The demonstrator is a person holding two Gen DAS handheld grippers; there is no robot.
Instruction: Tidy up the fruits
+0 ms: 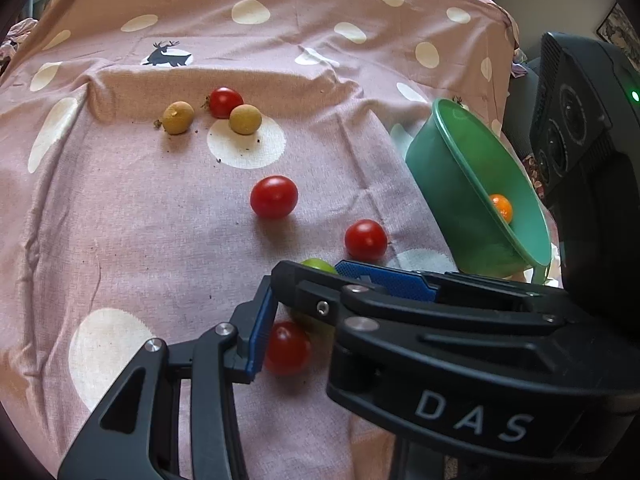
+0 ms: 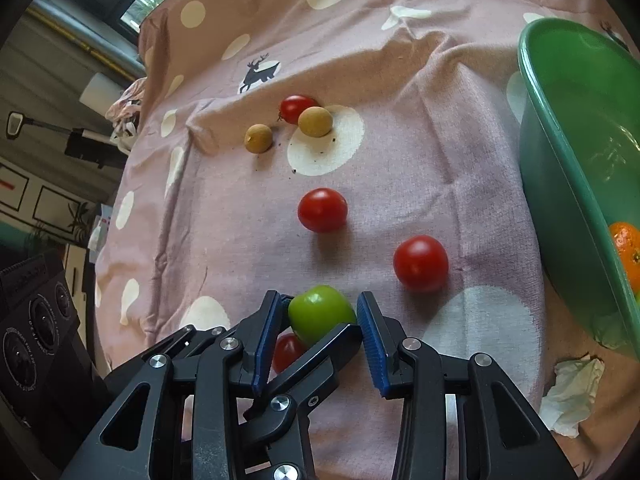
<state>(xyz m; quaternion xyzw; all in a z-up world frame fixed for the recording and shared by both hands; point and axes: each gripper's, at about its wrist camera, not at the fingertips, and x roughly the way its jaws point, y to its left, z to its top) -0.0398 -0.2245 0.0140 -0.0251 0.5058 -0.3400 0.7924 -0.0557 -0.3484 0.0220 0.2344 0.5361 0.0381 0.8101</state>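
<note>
Right hand-held gripper [image 2: 319, 320] looks clamped on the green fruit [image 2: 322, 312] near the tabletop's near edge; the bowl [image 2: 560, 184] lies rightward, nearer this hand; whether the left hand-held gripper [image 1: 292, 332] grips 1 tomato [image 1: 286, 348] cannot be told.

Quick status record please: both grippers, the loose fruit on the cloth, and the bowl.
right gripper: pads on both sides of the green fruit, gripping it
left gripper: red tomato against its left pad; grip unclear
loose on cloth: three more red tomatoes, two tan fruits
green bowl: at right, holds an orange fruit
other: crumpled tissue by the bowl
</note>
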